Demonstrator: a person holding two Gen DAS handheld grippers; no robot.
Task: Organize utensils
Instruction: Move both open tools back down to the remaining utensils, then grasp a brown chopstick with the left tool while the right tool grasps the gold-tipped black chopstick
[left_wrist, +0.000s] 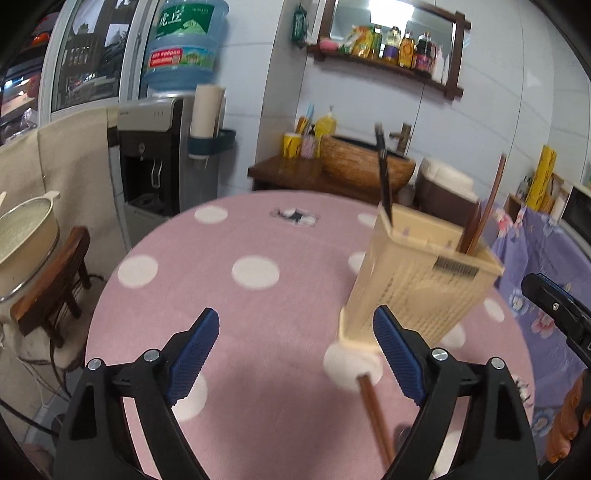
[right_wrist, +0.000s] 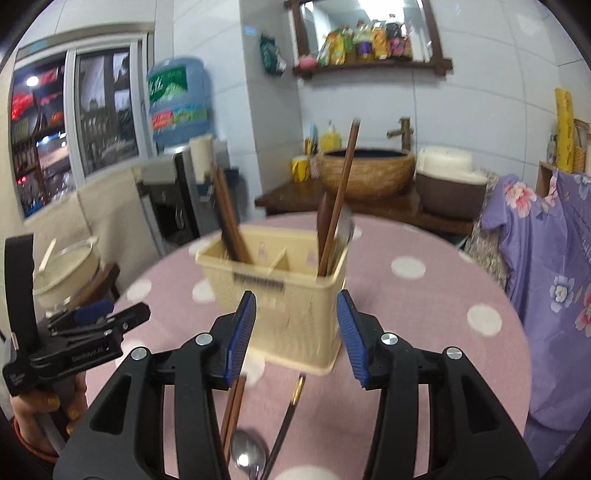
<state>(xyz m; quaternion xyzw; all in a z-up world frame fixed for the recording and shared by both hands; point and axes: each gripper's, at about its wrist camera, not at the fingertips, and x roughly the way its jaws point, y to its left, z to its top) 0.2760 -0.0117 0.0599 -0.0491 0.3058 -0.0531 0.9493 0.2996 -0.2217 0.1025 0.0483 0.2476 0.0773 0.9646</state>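
We are looking along the left gripper (left_wrist: 295, 354), a black plastic two-finger tool whose angular arms are carrying round silver screws at the pivots. Its fingers are wearing blue ribbed rubber pads (left_wrist: 194, 356). The right gripper (right_wrist: 295, 338) is showing the same build: black arms, silver screw heads, blue ribbed pads (right_wrist: 242, 336). From the right wrist view, we are seeing the left tool's black body with faint pale lettering on its side, a tall black upright piece behind it, and the person's left hand (right_wrist: 35, 413) wearing yellow nail polish and a reddish cuff.
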